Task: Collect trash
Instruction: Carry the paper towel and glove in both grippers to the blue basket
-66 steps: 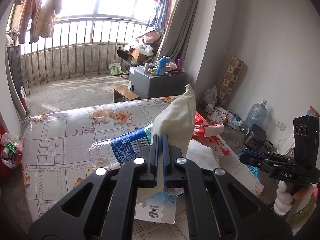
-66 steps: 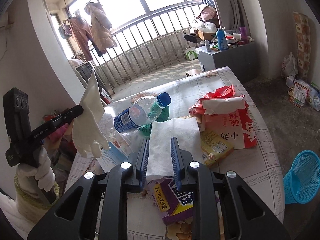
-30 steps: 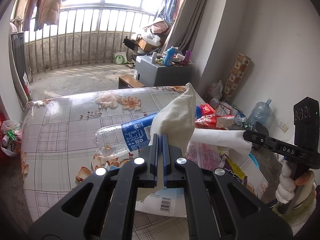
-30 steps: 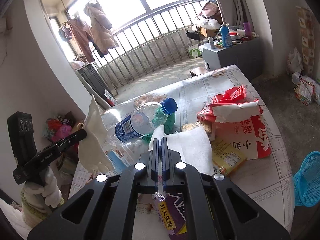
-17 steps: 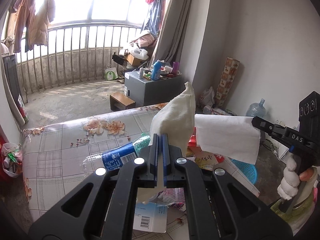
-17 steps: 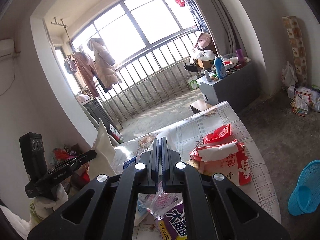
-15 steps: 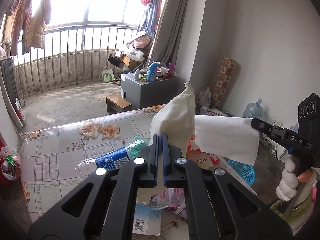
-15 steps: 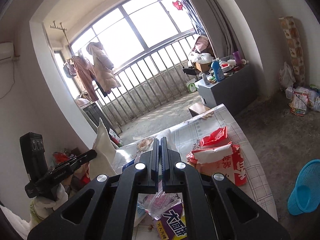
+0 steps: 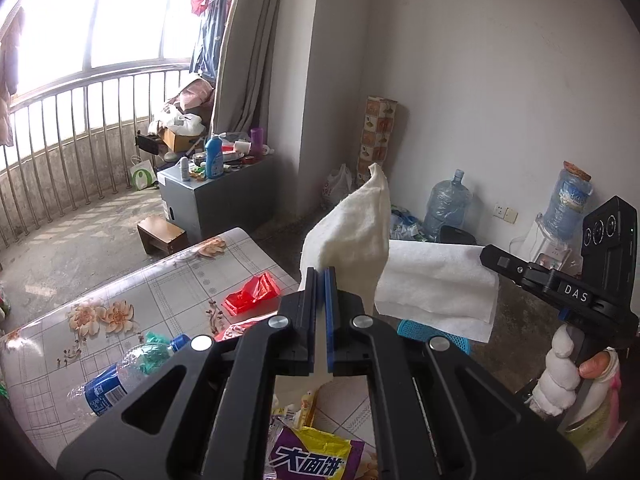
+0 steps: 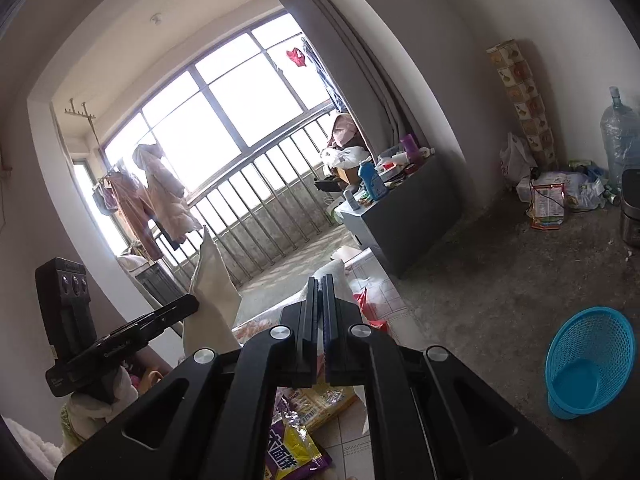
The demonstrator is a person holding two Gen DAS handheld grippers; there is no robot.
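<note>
Tabletop (image 9: pixel 120 300): it has a flowered, checked cover and carries the remaining trash below your two grippers.
Blue basket (image 10: pixel 588 364): it stands on the concrete floor, to the right of the tabletop and well apart from it; in the left wrist view only a part of its rim shows, under the white tissue.
Left gripper (image 9: pixel 319 276): your jaws are closed tight on a cream tissue (image 9: pixel 352 232), which stands up above them in a point.
Right gripper (image 10: pixel 319 284): your jaws are pressed together on a white tissue (image 9: pixel 436 284); it hangs flat from the tips, just beside the cream tissue.
Plastic bottle (image 9: pixel 120 372): it lies on its side on the tabletop, with a blue label and a blue cap.
Purple wrapper (image 9: pixel 316 456): it lies on the tabletop directly under your left gripper.
Red bag (image 9: pixel 252 292): it is crumpled near the far edge of the tabletop.
</note>
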